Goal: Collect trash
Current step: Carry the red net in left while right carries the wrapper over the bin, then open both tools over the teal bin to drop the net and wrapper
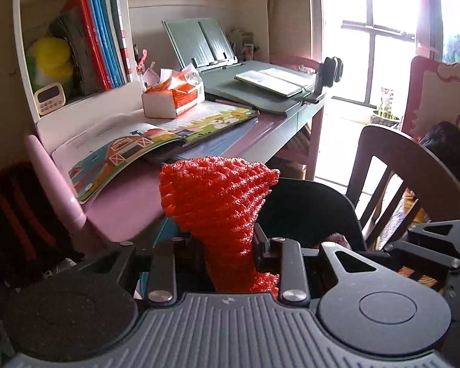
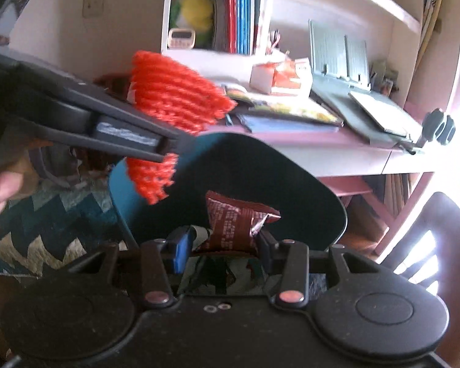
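Your left gripper is pinching the red foam net sleeve: its 2 fingers press in on the narrow lower part, and the wider mesh top flares upward above them. From the right wrist view the same left gripper reaches in from the left, with the sleeve sticking out above and below the closed tips.

Your right gripper is clamped on a crumpled brown snack wrapper, which stands up between the 2 fingers, its printed side facing the camera. Behind it sits the dark rounded back of a chair.

Both grippers hang in the air in front of the pink desk, not touching it. On the desk lie an open picture book, an orange-and-white tissue box and a grey book stand. A small white timer stands in the shelf above, beside upright red and blue books. A dark wooden chair stands to the right, near the bright window.
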`<action>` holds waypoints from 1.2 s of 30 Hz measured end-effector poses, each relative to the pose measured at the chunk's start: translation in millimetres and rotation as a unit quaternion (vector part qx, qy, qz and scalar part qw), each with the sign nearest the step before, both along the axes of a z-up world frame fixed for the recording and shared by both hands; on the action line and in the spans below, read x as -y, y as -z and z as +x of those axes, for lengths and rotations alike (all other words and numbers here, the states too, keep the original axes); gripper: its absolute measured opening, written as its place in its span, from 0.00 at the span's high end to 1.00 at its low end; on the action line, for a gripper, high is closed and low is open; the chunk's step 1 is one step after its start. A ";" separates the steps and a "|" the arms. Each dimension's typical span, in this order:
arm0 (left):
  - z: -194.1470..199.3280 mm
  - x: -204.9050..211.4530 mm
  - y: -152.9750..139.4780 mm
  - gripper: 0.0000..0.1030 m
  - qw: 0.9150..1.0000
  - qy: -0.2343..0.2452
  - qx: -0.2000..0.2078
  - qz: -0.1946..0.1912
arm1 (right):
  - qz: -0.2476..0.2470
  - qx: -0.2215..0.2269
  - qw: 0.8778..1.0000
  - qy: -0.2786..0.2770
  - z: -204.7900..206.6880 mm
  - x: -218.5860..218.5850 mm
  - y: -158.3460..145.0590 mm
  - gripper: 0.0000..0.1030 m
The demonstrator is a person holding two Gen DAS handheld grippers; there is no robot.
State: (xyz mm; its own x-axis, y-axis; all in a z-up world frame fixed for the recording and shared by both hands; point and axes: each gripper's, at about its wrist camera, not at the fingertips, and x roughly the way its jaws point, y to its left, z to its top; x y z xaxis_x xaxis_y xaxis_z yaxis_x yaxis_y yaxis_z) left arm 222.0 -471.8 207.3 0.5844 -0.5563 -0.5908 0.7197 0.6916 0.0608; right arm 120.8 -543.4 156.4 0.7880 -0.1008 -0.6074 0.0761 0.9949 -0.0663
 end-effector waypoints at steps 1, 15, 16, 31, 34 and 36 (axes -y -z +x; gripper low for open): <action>3.9 3.4 3.9 0.71 1.000 -0.001 -0.009 0.003 | -0.001 -0.005 1.000 0.000 1.3 0.3 1.6 0.58; 30.7 39.8 59.6 0.71 0.994 0.013 -0.067 0.084 | -0.001 -0.053 0.999 -0.012 21.1 5.3 13.7 0.56; 31.0 41.5 61.9 0.71 0.994 0.014 -0.070 0.088 | -0.001 -0.054 0.998 -0.012 22.2 6.0 14.5 0.56; 21.6 36.1 65.9 0.32 0.993 0.009 -0.070 0.093 | 0.003 -0.053 0.999 0.008 16.7 9.1 18.2 0.48; 18.1 29.1 58.8 0.31 0.994 0.002 -0.070 0.086 | 0.006 -0.046 0.999 0.014 11.6 7.6 15.0 0.47; 14.8 23.1 52.9 0.30 0.995 0.001 -0.070 0.078 | 0.009 -0.038 0.999 0.019 6.7 6.5 11.5 0.46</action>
